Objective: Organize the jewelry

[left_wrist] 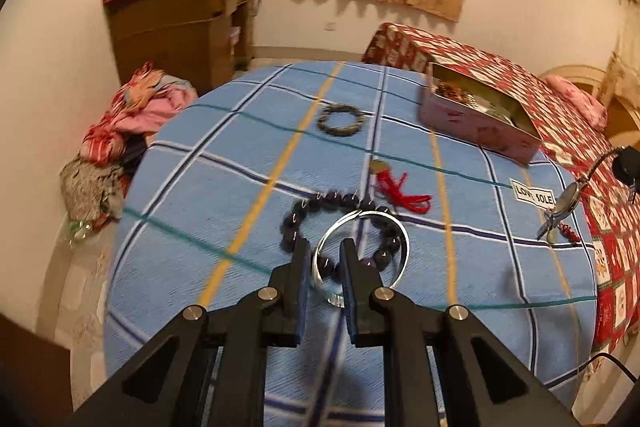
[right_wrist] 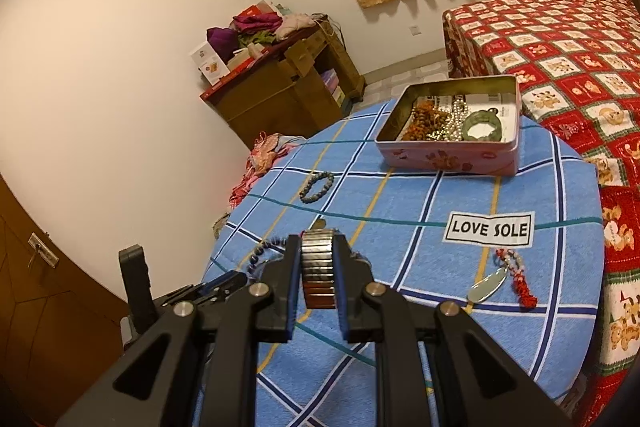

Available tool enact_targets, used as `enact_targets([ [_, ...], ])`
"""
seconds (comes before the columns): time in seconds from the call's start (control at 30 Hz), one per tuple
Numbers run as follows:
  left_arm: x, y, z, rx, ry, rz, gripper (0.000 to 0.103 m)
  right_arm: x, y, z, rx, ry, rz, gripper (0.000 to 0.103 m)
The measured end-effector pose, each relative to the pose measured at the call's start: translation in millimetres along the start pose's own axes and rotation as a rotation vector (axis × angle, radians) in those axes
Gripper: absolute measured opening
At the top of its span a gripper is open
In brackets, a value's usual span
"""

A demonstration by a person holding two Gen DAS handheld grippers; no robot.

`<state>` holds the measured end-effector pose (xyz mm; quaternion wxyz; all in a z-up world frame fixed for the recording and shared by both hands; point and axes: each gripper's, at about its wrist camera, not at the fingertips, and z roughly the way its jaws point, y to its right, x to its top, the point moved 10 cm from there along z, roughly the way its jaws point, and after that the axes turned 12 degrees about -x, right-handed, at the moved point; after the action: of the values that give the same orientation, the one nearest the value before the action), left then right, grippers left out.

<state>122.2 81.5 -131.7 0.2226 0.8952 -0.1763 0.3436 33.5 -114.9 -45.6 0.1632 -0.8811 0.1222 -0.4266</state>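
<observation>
1. Left gripper (left_wrist: 325, 259): its jaws pinch the near rim of a thin, shiny silver bangle (left_wrist: 362, 247), raised over the dark glossy bead bracelet (left_wrist: 340, 227) on the blue checked tablecloth (left_wrist: 200, 207).
2. Right gripper (right_wrist: 317, 267): clamped on a ribbed metal watch band (right_wrist: 318, 271), held aloft.
3. Step, as I judge it: carrying. Next, both pieces go over the wall of the open pink tin box (right_wrist: 452, 159) at the far side, then release.
</observation>
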Motion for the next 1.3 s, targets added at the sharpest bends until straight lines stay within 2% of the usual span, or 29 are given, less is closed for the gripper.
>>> enact_targets([
  [0.13,-5.9,0.2,-5.9,-0.014,-0.006,-0.018,0.015,-2.3,-1.1,4.5,0.004,-0.013,0.003,0.019],
  [0.23,-11.5,15.4,-2.4,-0.063,-0.016,-0.013,0.015,-3.2,-3.0,6.0,0.006,-0.017,-0.003,0.019],
  [0.37,-21.9,52.2,10.5,-0.117,-0.068,0.077,0.016,-3.9,-1.7,7.5,0.003,-0.021,-0.004,0.019],
  [0.47,-23.6,63.2,24.9,-0.09,-0.105,0.152,0.016,-3.5,2.4,8.4,-0.002,-0.023,0.006,0.019],
  [0.53,-25.9,57.7,34.7,-0.064,-0.138,0.143,0.016,-3.7,3.7,7.8,-0.004,-0.024,0.009,0.019],
  [0.63,-23.0,52.8,39.1,-0.057,-0.136,0.129,0.016,-2.7,6.1,5.8,-0.009,-0.018,0.011,0.019],
  [0.7,-21.0,47.7,40.9,-0.023,-0.145,0.131,0.016,-2.1,6.9,5.7,-0.01,-0.018,0.015,0.019],
  [0.77,-21.8,39.7,44.4,0.017,-0.171,0.126,0.023,-2.7,7.1,6.4,-0.008,-0.022,0.018,0.019],
  [0.87,-24.4,41.5,45.0,-0.012,-0.178,0.136,0.028,-3.3,6.9,6.9,-0.007,-0.025,0.018,0.019],
  [0.97,-30.5,44.7,49.5,0.008,-0.227,0.199,0.028,-3.5,7.2,8.1,-0.007,-0.029,0.021,0.019],
  [1.03,-30.9,47.3,49.7,-0.021,-0.25,0.186,0.028,-3.9,7.1,8.4,-0.006,-0.032,0.023,0.019],
  [1.1,-31.6,47.4,49.3,-0.02,-0.256,0.195,0.022,-3.1,6.6,7.3,-0.007,-0.029,0.024,0.019],
  [1.13,-32.0,47.1,48.5,-0.021,-0.252,0.199,0.005,-2.6,6.4,6.4,-0.007,-0.026,0.023,0.019],
  [1.17,-32.2,47.3,47.6,-0.046,-0.247,0.183,0.002,-2.2,6.3,6.0,-0.008,-0.024,0.023,0.019],
  [1.3,-30.1,49.1,39.8,-0.092,-0.187,0.151,0.002,-1.6,5.6,4.8,-0.008,-0.022,0.023,0.019],
])
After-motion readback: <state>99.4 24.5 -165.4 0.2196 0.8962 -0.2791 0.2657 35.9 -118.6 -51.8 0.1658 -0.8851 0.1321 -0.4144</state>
